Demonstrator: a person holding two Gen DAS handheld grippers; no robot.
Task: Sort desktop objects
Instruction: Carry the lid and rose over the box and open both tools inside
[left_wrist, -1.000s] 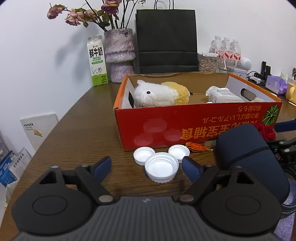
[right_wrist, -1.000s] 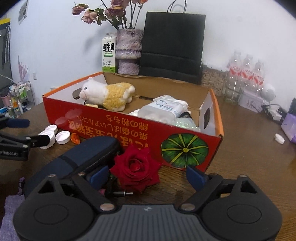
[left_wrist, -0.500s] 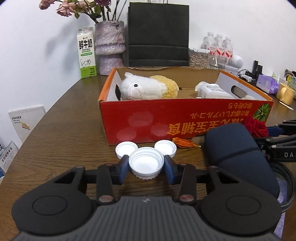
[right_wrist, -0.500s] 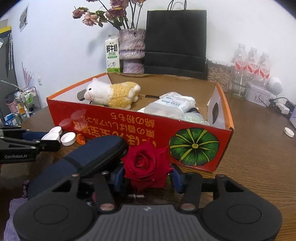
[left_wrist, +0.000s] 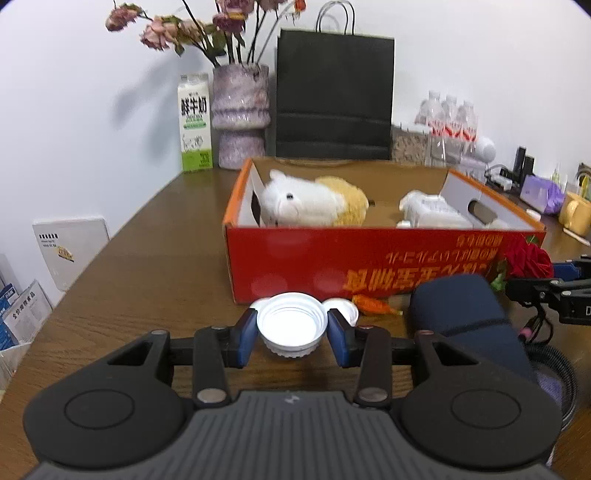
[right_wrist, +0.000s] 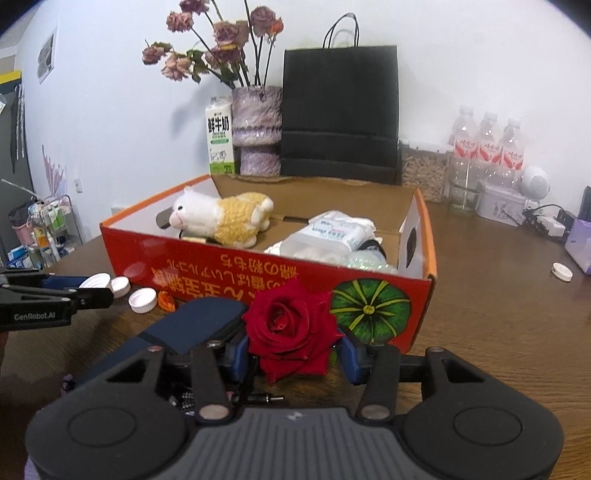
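My left gripper is shut on a large white bottle cap and holds it above the table, in front of the red cardboard box. Two smaller white caps lie by the box's front wall. My right gripper is shut on a red rose and holds it raised near the box's right front corner. The box holds a plush alpaca and a white plastic pack.
A dark blue pouch lies on the table between the two grippers. A small orange item lies by the box. Behind the box stand a milk carton, a vase, a black paper bag and water bottles.
Both grippers closed, the left on the large white cap and the right on the rose. Both have since lifted their objects off the table.
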